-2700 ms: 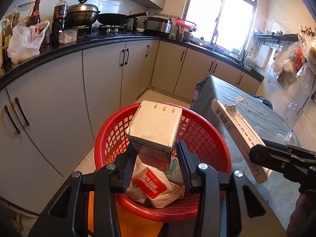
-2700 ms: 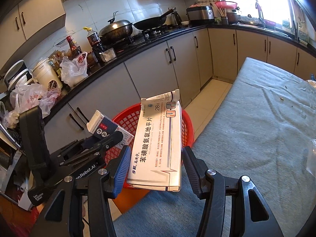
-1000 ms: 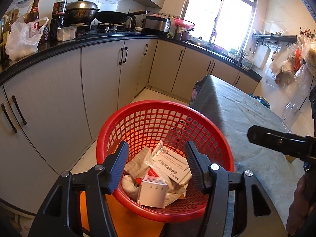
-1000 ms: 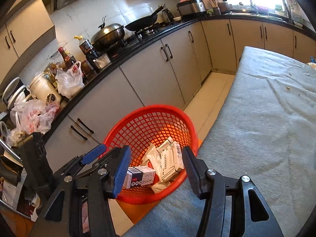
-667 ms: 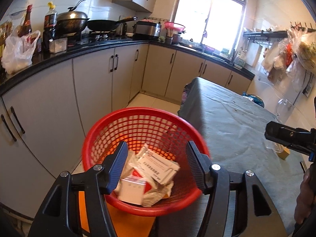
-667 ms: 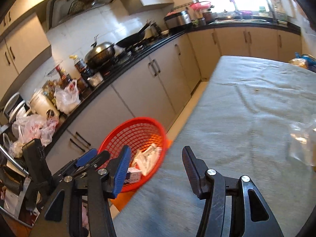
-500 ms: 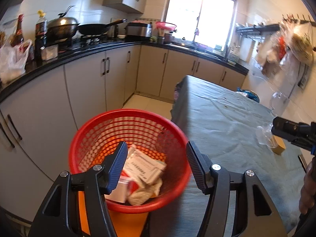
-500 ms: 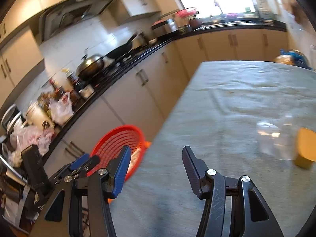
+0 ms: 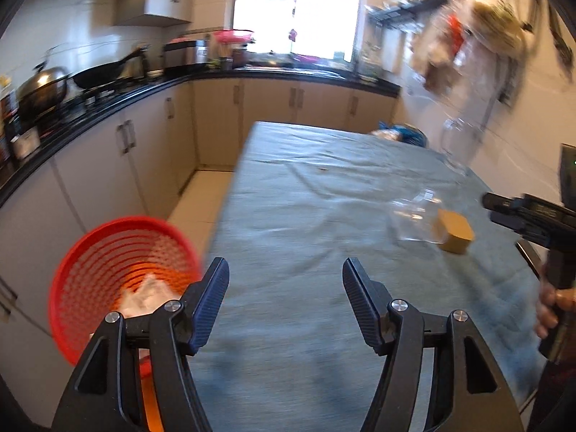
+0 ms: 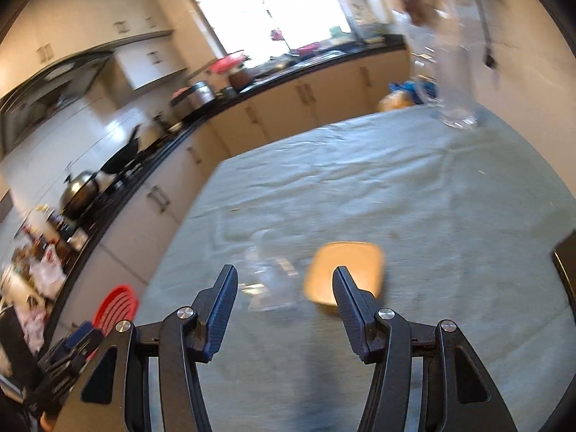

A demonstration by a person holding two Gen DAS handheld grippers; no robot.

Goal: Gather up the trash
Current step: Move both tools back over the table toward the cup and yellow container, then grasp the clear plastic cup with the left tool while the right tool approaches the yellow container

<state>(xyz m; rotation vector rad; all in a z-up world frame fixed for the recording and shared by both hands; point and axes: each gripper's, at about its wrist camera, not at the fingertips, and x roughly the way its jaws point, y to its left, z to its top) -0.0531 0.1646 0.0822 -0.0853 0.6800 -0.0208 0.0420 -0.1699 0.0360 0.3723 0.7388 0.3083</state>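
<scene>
Both frames were smeared by motion. Nearest the left wrist camera, the left gripper (image 9: 284,300) stood with its jaws apart and nothing between them; they had just been opening wider. It hung over the near end of a table (image 9: 288,352) covered in a wrinkled grey-green cloth. The right gripper (image 10: 284,300) also stood with jaws parted and empty, above the same cloth. Just beyond the right gripper's fingers lay the trash on the table: a crumpled clear plastic wrapper (image 10: 270,280) and, touching or just beside it on its right, a small tan box (image 10: 343,266), lying flat. In the left view the clear plastic wrapper (image 9: 414,219) and the tan box (image 9: 453,232) sat toward the table's right side; blur hid any clear long axis on either. At that view's right edge the right gripper (image 9: 525,216) showed as a black body, with the person's hand (image 9: 554,306) below it. Off the table's left edge, low on the floor side, stood a red mesh basket (image 9: 90,252) holding pale crumpled paper and packaging, partly hidden behind the left gripper's finger. The right view caught only a sliver of the red mesh basket (image 10: 117,306) at lower left. Farther along the table stood a clear glass vessel (image 9: 457,144) near the wall. Beyond, cream cabinets under a black counter (image 9: 144,90) wrapped the room, carrying a lidded pot (image 9: 43,86) and a wok (image 9: 100,75), with a bright window (image 9: 295,10) at the far end and bags hanging on the right wall.
</scene>
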